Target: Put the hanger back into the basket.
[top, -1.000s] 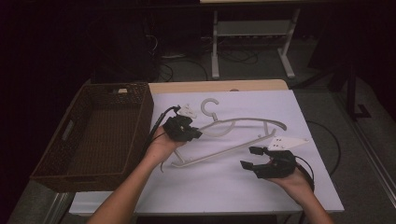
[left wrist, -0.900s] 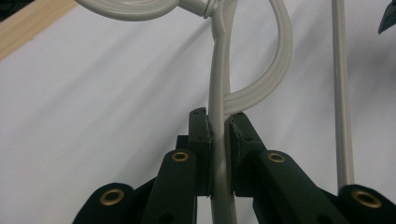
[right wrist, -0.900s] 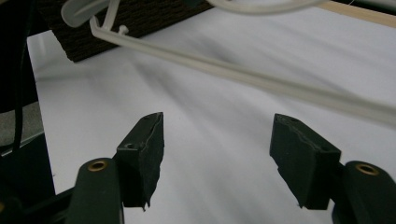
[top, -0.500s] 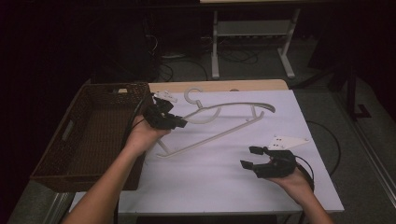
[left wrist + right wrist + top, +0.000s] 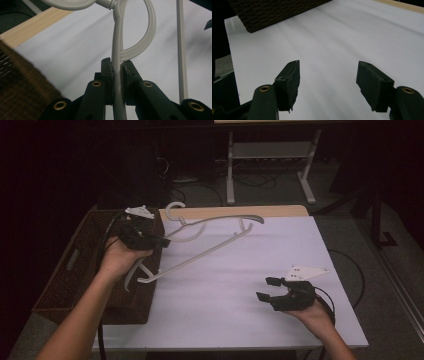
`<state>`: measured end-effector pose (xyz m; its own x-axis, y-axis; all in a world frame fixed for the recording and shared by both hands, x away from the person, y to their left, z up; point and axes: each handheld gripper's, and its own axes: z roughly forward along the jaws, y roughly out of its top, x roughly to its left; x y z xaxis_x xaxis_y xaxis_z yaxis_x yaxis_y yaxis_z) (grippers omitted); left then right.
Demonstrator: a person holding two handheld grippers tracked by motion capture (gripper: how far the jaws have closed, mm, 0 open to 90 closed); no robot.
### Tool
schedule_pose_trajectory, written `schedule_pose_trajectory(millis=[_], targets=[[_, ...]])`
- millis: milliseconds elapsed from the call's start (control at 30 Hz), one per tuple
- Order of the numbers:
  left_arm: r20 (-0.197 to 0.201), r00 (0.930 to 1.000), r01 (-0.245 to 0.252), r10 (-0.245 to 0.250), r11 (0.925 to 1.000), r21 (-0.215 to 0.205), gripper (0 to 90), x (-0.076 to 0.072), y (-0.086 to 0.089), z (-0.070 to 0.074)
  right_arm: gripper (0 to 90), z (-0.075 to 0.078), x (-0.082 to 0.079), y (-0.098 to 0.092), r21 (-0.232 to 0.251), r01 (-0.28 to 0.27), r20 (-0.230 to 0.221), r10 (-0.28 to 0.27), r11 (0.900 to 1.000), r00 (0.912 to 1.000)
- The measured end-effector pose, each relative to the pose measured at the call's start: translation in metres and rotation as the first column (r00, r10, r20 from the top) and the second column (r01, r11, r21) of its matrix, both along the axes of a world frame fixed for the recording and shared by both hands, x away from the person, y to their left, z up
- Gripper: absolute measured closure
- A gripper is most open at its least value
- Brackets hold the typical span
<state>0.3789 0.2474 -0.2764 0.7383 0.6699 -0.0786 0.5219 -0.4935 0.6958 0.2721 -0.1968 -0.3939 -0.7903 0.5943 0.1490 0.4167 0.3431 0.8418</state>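
Observation:
A pale grey plastic clothes hanger hangs in the air over the table's left side, one end above the basket's edge. My left gripper is shut on it; in the left gripper view the pads pinch a thin arm of the hanger below its curved hook. My right gripper rests low over the white table sheet at the front right, open, with nothing between its fingers.
A brown woven basket stands at the table's left edge, under the left hand. The white sheet covers the table, with a wooden strip at its far edge. A metal stand is on the floor beyond.
My left gripper has lifted the hanger and carried it left, from the table's middle to the basket's edge. The right gripper has stayed where it was.

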Motion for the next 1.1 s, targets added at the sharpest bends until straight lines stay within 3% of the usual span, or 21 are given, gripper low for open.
schedule_pose_trajectory(millis=[100,133,467,733,900,1100], targets=[[0.003,0.9998,-0.021,0.021,0.9998,0.003,82.1,-0.001,0.013,0.003,34.7,0.0,0.0,0.0,-0.002,0.0,-0.002,0.0,1.0,1.0],[0.007,0.999,-0.043,0.043,0.9991,-0.003,82.1,-0.002,0.027,0.006,34.6,0.0,0.0,0.0,-0.004,0.001,-0.003,-0.001,1.0,1.0],[0.021,0.9868,-0.16,0.16,0.987,-0.011,82.1,-0.011,0.099,0.013,34.9,-0.002,0.002,0.001,-0.012,0.006,0.001,-0.006,1.0,1.0],[0.021,0.9674,-0.253,0.252,0.9675,0.014,82.1,-0.02,0.151,0.007,35.0,-0.003,0.002,0.003,-0.018,0.005,-0.003,-0.005,1.0,1.0],[0.021,0.9547,-0.297,0.297,0.9537,0.044,82.0,-0.025,0.173,0.001,35.0,-0.003,0.002,0.005,-0.02,0.005,-0.001,-0.005,1.0,1.0],[0.019,0.9365,-0.351,0.35,0.9355,0.042,82.0,-0.031,0.196,-0.003,35.0,-0.003,0.002,0.005,-0.019,0.009,-0.004,-0.009,1.0,1.0]])
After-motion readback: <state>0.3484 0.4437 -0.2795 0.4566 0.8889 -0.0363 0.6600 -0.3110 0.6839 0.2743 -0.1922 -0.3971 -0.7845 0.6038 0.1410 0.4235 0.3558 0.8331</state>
